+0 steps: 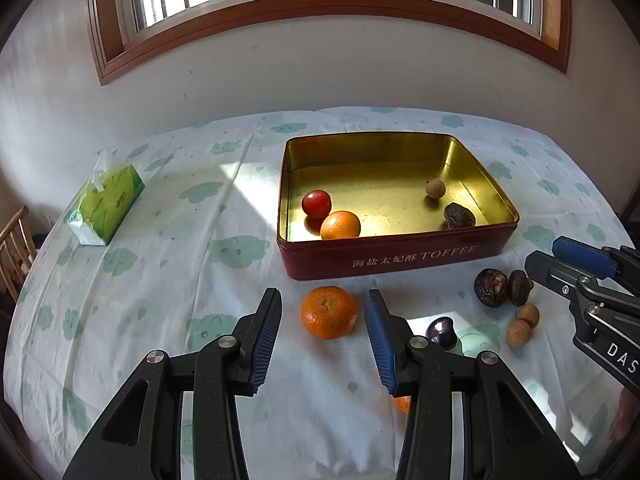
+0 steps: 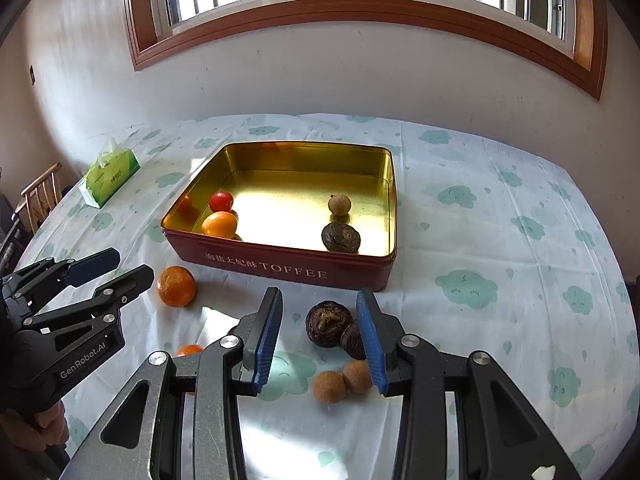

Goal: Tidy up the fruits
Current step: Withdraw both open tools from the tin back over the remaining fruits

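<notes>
A red toffee tin with a gold inside holds a red tomato, an orange, a longan and a dark wrinkled fruit. In front of it on the cloth lie a mandarin, two dark wrinkled fruits, two longans and a purple fruit. My left gripper is open, with the mandarin seen between its fingers, untouched. My right gripper is open over the dark fruits; its right finger hides part of one.
A green tissue pack lies at the table's far left. A wooden chair stands beyond the left edge. Another orange fruit peeks out behind my right gripper's left finger. The wall with a window runs behind the table.
</notes>
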Demonstrator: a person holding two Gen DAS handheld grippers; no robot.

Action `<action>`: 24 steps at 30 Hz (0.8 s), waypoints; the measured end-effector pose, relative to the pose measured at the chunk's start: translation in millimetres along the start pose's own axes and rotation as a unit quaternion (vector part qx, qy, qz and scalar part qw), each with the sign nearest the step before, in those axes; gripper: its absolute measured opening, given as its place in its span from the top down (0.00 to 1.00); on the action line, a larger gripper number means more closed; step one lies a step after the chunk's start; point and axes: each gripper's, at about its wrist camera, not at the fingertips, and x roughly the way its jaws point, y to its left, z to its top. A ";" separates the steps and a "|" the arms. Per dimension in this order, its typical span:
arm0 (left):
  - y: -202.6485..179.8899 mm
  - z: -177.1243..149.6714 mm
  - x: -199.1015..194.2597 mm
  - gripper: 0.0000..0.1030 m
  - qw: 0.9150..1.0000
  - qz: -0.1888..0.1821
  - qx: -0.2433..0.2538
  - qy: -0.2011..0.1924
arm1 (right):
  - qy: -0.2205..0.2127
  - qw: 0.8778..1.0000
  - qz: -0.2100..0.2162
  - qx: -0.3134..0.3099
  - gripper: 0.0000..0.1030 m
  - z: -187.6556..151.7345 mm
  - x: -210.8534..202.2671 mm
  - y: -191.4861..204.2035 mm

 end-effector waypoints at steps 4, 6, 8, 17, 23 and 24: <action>-3.1 -11.9 -3.4 0.57 1.000 -0.001 0.002 0.003 | 0.007 1.000 0.000 -0.001 0.65 -12.2 -2.2 -0.1; -3.6 -17.6 -4.0 0.57 1.000 -0.002 0.001 0.006 | 0.010 1.000 -0.001 -0.001 0.65 -18.2 -3.5 -0.2; -4.7 -24.2 -5.4 0.57 1.000 -0.003 -0.002 0.008 | 0.011 1.000 -0.001 -0.001 0.65 -25.0 -5.5 0.2; -8.8 -49.2 -9.1 0.57 1.000 -0.007 0.000 0.016 | 0.027 1.000 -0.005 0.004 0.65 -58.9 -7.3 -2.2; -13.9 -64.4 -8.0 0.57 1.000 -0.013 0.000 0.026 | 0.038 0.999 -0.006 0.009 0.65 -75.8 -6.3 -8.5; -14.9 -66.8 -7.4 0.57 1.000 -0.015 0.000 0.028 | 0.039 0.999 -0.006 0.011 0.65 -77.9 -5.8 -9.9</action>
